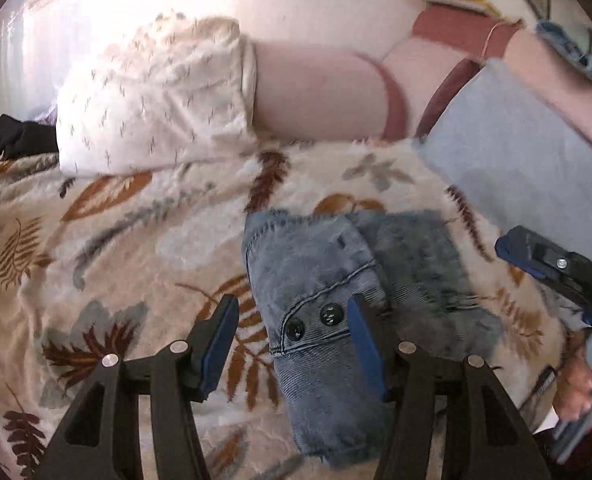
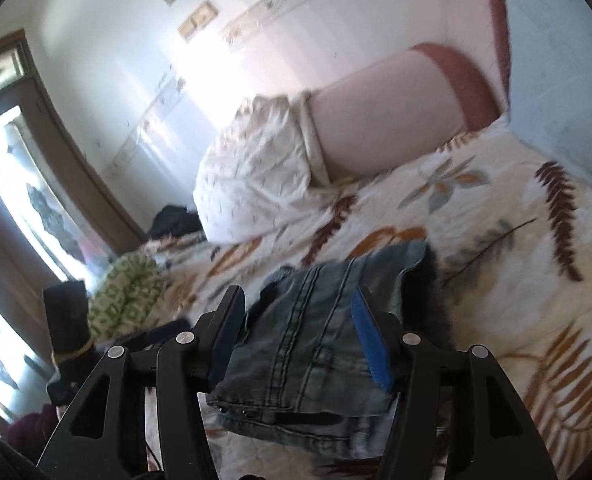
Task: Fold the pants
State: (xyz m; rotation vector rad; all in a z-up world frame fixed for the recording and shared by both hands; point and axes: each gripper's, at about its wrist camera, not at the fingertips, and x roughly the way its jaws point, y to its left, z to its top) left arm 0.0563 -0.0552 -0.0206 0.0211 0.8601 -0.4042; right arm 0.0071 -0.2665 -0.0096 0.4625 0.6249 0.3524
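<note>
Light blue denim pants [image 1: 335, 280] lie folded into a small bundle on the leaf-patterned bedspread [image 1: 136, 220]. Two black buttons show on the waistband. My left gripper [image 1: 292, 320] is open just above the bundle's left part, its right pad [image 1: 365, 344] over the denim. My right gripper [image 2: 296, 320] is open over the same pants [image 2: 315, 332], seen from the waistband side. It also shows in the left wrist view [image 1: 535, 256] at the right edge.
A white pillow [image 1: 152, 100] and a pink bolster [image 1: 319, 92] lie at the head of the bed. A grey-blue pillow [image 1: 515, 148] lies at right. A green patterned cloth [image 2: 128, 296] lies at the bed's left side.
</note>
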